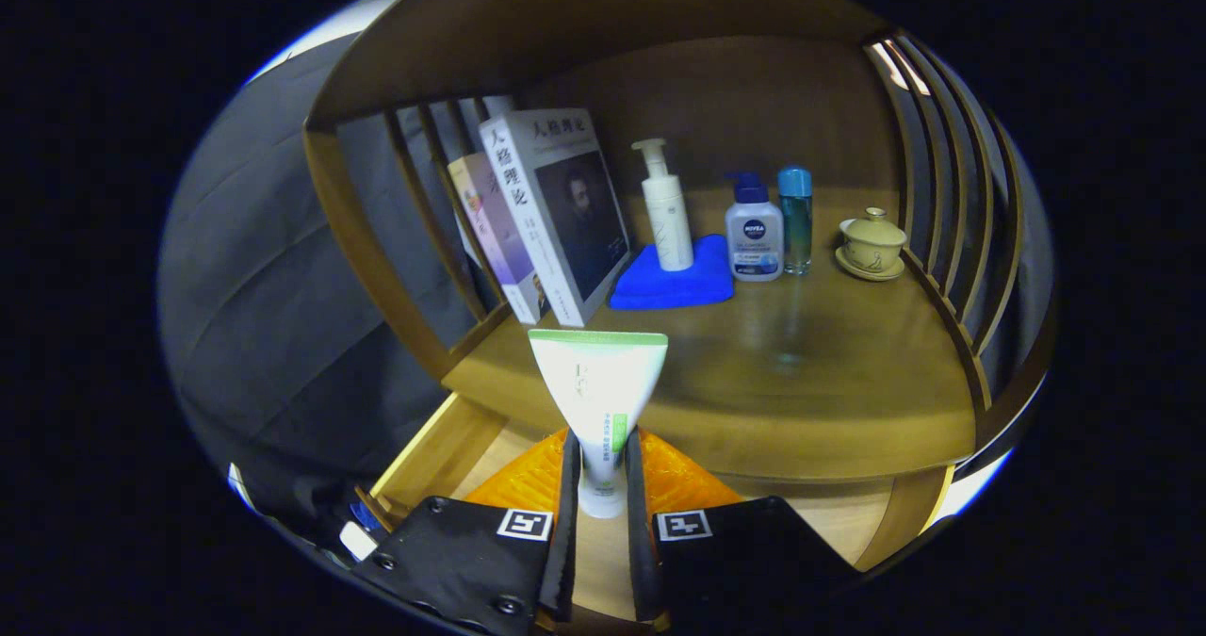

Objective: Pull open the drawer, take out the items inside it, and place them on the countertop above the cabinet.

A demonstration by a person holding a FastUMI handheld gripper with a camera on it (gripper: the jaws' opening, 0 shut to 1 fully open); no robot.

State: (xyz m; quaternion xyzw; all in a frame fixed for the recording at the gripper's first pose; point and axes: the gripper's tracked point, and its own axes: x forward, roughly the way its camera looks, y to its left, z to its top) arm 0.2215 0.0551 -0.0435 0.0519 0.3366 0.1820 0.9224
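Note:
My gripper (600,471) is shut on a white tube with a green end (597,386), which stands upright between the fingers, cap down. It hangs above the open wooden drawer (429,452), just before the front edge of the wooden countertop (810,382). The drawer's pale inner wall shows to the left of the fingers; most of its inside is hidden behind them.
On the countertop stand two leaning books (556,212), a white pump bottle (666,207) on a blue cloth (674,283), a white bottle with a blue pump (754,231), a slim blue-capped bottle (796,220) and a lidded tea cup on a saucer (871,245). Slatted wooden sides flank the shelf.

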